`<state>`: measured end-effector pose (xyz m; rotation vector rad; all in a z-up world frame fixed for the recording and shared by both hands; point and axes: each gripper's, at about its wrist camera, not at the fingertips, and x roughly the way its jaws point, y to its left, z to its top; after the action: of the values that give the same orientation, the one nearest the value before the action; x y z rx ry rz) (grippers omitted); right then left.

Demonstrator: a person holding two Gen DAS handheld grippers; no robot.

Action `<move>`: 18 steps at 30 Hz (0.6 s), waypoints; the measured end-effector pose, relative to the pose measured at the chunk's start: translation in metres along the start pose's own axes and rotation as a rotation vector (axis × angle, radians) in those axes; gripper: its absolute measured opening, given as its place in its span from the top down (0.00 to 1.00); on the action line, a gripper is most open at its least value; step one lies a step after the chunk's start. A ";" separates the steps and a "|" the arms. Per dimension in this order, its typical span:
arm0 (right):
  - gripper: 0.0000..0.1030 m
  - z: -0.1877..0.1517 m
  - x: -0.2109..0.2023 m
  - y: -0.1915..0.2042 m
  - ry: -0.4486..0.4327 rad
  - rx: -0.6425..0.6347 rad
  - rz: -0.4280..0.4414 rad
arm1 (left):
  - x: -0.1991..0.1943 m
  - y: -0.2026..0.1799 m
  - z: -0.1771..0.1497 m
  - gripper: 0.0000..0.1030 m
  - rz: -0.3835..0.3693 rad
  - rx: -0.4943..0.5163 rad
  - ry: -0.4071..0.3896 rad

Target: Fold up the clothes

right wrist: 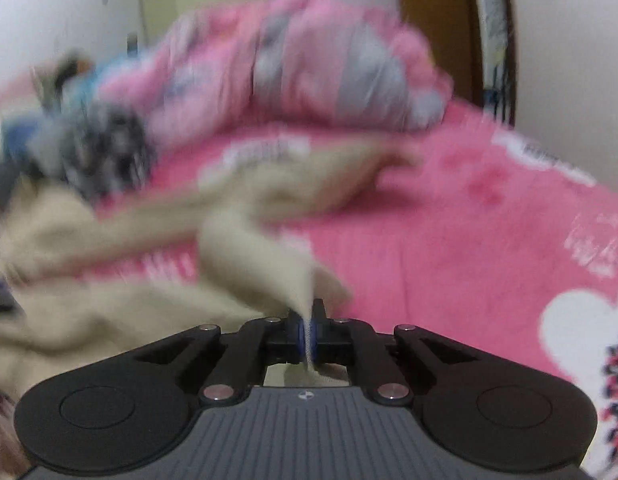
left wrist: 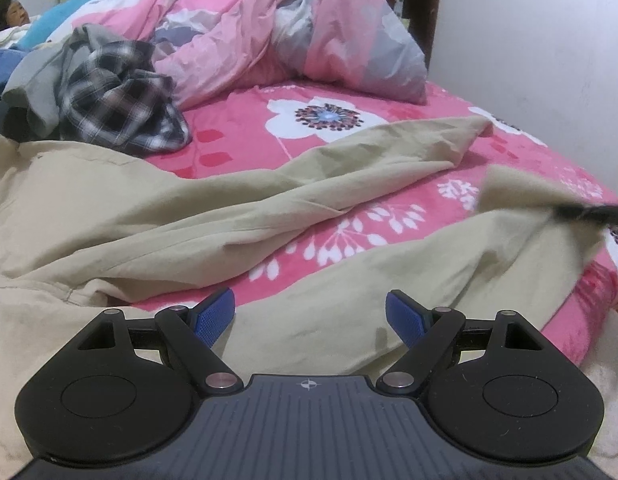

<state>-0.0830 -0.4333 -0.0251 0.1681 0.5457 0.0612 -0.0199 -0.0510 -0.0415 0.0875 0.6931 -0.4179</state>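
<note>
No readable txt, labels, brands or nos. anywhere in either wrist view.

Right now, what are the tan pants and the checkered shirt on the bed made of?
The tan pants look like thin matte woven cloth, maybe cotton: they crease sharply and lie limp. The checkered shirt looks like soft woven plaid, perhaps flannel, crumpled in loose folds. Neither is certain.

both cameras are sitting low over the pink floral bed sheet (left wrist: 237, 128), looking slightly down along their fingers toward the crumpled duvet (left wrist: 269, 28) at the far end. the right view is looking from further right, blurred. both are sharing the beige trousers (left wrist: 109, 208).
</note>
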 end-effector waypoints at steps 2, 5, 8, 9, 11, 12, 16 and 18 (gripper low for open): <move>0.97 0.005 -0.038 0.001 -0.060 0.074 0.036 | 0.000 0.003 -0.001 0.19 -0.001 -0.004 0.006; 0.94 -0.011 -0.059 -0.002 -0.009 0.093 -0.032 | 0.003 0.008 -0.002 0.19 -0.008 -0.011 0.018; 0.59 -0.047 -0.032 -0.023 0.226 0.146 -0.189 | 0.007 0.013 0.001 0.19 -0.002 -0.011 0.028; 0.57 -0.051 -0.034 -0.030 0.219 0.174 -0.203 | 0.008 0.014 0.003 0.19 0.008 -0.005 0.026; 0.57 -0.039 -0.051 -0.038 0.128 0.249 -0.166 | 0.006 0.015 0.007 0.19 0.020 0.016 0.004; 0.57 -0.033 -0.059 -0.043 0.079 0.285 -0.148 | 0.006 0.014 0.010 0.19 0.023 0.036 -0.012; 0.53 0.009 -0.064 -0.059 -0.086 0.401 -0.006 | 0.019 0.006 0.019 0.22 0.062 0.162 -0.031; 0.53 0.025 -0.038 -0.067 -0.059 0.481 0.092 | 0.032 0.000 0.023 0.30 0.075 0.233 -0.023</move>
<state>-0.1014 -0.5066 0.0032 0.6622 0.4860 0.0132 0.0161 -0.0671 -0.0438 0.3271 0.6146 -0.4255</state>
